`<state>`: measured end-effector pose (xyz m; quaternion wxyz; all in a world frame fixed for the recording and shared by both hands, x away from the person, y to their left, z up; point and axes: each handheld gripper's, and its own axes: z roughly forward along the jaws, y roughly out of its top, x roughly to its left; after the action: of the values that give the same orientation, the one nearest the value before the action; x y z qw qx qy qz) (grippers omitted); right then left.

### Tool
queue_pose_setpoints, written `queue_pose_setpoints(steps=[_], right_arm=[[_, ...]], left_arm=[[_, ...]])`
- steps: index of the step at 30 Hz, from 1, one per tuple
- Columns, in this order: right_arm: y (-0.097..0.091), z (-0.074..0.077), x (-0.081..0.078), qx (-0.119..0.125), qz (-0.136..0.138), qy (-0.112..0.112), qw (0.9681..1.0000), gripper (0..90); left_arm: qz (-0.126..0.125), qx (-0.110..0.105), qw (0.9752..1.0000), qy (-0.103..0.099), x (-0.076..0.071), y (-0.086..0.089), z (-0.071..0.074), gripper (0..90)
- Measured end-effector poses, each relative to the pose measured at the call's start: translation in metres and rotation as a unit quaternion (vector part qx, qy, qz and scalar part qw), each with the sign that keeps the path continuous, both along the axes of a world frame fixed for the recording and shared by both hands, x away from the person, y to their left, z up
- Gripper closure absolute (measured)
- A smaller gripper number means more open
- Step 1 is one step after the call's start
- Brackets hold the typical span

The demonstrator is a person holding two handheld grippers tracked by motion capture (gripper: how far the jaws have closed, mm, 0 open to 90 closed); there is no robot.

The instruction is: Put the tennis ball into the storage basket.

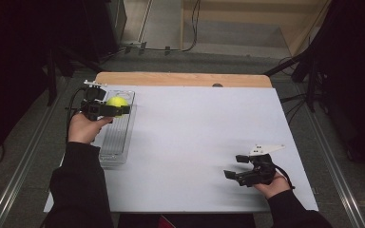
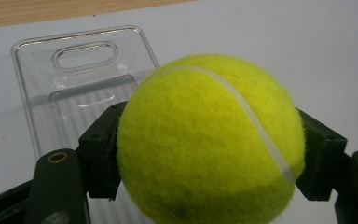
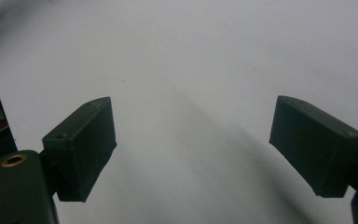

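L tongs [image 2: 209,154] clamp a yellow tennis ball [image 2: 209,140] btwn both pads, held above the far end of a clear plastic tray [image 1: 119,137] at the counter's [image 1: 199,142] left edge. R tongs [image 3: 193,149] are spread wide w/ nothing btwn them, low over bare white counter near the right front corner, well apart from the ball and tray.

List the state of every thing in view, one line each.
Tennis ball: gripped, held above the tray.
Left gripper: shut on the tennis ball.
Right gripper: open, nothing between its jaws.
Clear plastic tray: flat on the table, nothing inside it.
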<state>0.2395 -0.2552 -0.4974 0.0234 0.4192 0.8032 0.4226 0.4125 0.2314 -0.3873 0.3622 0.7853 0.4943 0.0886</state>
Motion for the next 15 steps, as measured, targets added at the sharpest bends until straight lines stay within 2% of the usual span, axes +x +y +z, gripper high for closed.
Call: queue_pose_setpoints(steps=[5, 15], right_arm=[[0.0001, 0.0001, -0.0001, 0.000, 0.000, -0.001, 1.0000, 12.4], [0.0001, 0.0001, -0.0001, -0.001, 0.000, -0.001, 1.0000, 12.4]], left_arm=[[0.013, 0.004, 0.9999, -0.005, 0.0001, 0.0050, 0.0004, 26.2], [0.018, 0.007, 0.9998, -0.004, 0.0016, 0.0061, -0.0030, 26.2]])
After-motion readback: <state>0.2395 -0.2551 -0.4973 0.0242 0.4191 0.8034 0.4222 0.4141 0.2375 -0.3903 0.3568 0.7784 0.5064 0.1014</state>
